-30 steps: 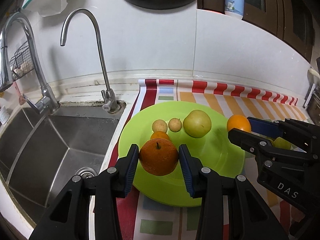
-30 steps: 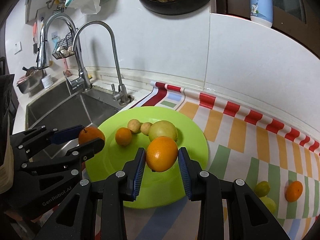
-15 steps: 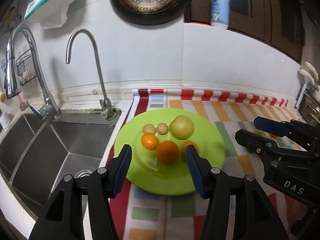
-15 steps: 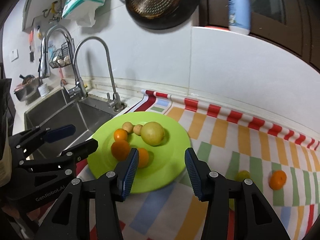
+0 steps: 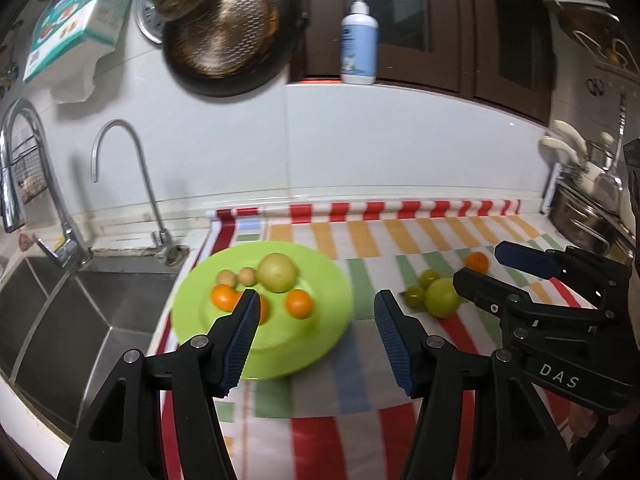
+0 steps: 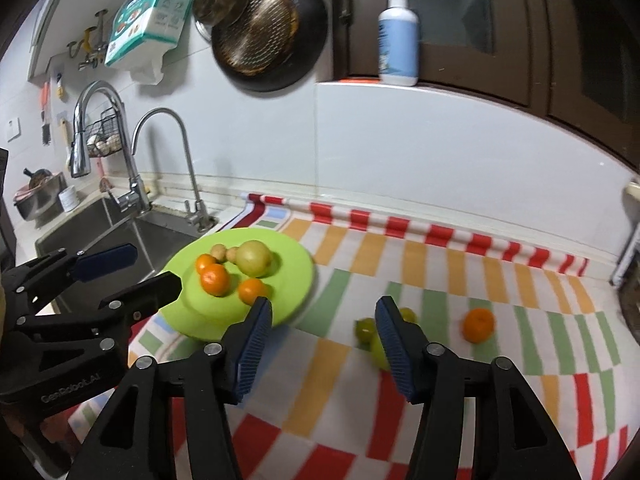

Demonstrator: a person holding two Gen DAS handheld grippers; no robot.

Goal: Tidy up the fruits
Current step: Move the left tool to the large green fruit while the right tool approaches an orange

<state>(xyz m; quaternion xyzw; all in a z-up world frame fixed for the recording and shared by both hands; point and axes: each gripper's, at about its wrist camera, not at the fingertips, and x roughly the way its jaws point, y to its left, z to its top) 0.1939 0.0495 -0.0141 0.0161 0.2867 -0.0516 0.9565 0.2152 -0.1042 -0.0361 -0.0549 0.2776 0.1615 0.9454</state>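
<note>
Holding both tools over the striped counter [image 5: 360, 396], we see the left tool [image 5: 314, 338] and right tool [image 6: 322, 346] opening, nothing between their jaws. At ten o'clock, the green plate [image 6: 296, 280] carries six fruits; four more lie at two o'clock.

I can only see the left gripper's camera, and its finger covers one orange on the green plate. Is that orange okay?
Observer: Yes. The right wrist view shows the middle orange whole and round on the green plate.
Operator: What's past the sink, further left than I can see?
Observer: A metal pot stands on the counter beyond the sink.
Operator: And on the wall above it?
Observer: Some wall hooks.
</note>
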